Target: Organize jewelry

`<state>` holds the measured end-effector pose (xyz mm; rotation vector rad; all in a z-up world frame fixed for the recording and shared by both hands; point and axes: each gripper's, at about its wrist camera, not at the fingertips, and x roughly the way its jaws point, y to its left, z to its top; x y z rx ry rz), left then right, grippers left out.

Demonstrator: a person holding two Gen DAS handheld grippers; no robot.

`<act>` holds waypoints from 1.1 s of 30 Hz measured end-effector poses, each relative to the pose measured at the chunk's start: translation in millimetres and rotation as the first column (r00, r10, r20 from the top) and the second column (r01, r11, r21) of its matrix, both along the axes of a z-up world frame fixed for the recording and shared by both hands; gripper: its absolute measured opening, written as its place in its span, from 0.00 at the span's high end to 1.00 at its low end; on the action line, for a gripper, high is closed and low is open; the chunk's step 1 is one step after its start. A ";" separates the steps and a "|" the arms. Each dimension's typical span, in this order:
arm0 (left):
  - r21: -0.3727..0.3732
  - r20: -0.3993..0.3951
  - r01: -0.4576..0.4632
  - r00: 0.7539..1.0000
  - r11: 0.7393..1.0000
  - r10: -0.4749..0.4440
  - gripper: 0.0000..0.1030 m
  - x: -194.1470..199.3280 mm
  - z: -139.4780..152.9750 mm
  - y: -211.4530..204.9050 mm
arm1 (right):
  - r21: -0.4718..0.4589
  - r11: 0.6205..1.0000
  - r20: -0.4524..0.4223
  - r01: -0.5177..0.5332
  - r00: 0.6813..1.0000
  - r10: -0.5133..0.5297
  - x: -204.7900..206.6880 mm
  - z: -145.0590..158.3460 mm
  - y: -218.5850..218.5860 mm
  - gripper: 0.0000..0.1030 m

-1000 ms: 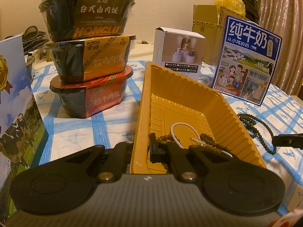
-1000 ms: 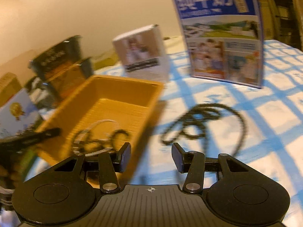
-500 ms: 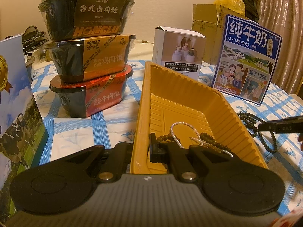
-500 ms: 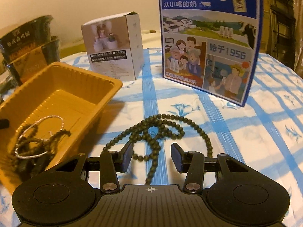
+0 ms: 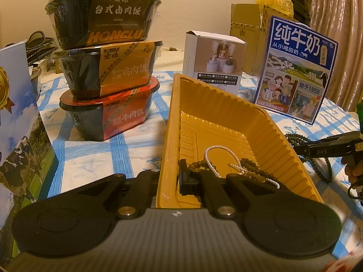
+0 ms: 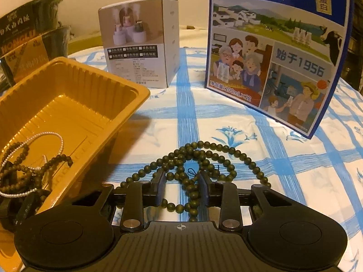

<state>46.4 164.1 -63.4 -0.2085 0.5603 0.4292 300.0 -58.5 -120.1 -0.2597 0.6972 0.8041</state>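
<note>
Gripping the near left wall of the yellow tray (image 5: 229,113), the left gripper (image 5: 169,176) has its fingers clenched on the plastic rim, one outside and one inside. Within the tray, at its near end, lie a pearl strand (image 5: 217,156) and a brown bead bracelet (image 5: 251,167), tangled together. The right gripper (image 6: 181,185) is lowered over the dark green bead necklace (image 6: 204,156), which lies in loose loops on the blue-checked cloth of the worktop (image 6: 226,117), just beside the tray's right wall. Its fingers have just been closing and now straddle a bunch of the beads, with small gaps on either side, so they are not yet pressing. Behind stand a blue milk carton box (image 6: 276,52), a small white box (image 6: 140,45) and three stacked rice bowls (image 5: 106,68).
</note>
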 end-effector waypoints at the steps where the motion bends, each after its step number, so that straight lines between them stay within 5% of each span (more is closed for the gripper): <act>1: 0.000 0.000 -0.001 1.000 1.000 0.001 0.96 0.1 0.0 0.0 | -0.006 1.000 0.005 -0.005 1.000 0.005 0.2 -0.6 0.9 0.77; 2: -0.002 0.000 -0.001 1.000 1.000 0.001 0.96 0.1 0.0 -0.1 | -0.016 1.000 0.010 -0.009 1.000 0.009 0.5 -0.8 1.4 0.91; 3: -0.003 0.001 -0.001 1.000 1.000 0.001 0.96 0.0 0.1 0.5 | -0.019 1.000 0.009 -0.013 1.000 0.013 1.1 0.0 0.4 0.93; 9: -0.002 0.000 0.000 1.000 1.000 0.000 0.96 0.8 -0.2 -0.4 | 0.088 0.996 -0.022 0.010 1.000 -0.008 6.7 37.3 -29.0 0.93; 23: 0.008 0.006 0.009 1.000 1.000 -0.009 0.96 0.5 1.7 -3.0 | 0.287 0.958 0.189 -0.011 0.981 -0.046 -10.0 213.9 -101.6 0.93; 33: 0.014 0.007 0.015 1.000 1.000 -0.016 0.96 0.2 2.7 -3.6 | 0.341 0.937 0.246 -0.072 0.969 -0.015 -32.3 305.7 -107.2 0.93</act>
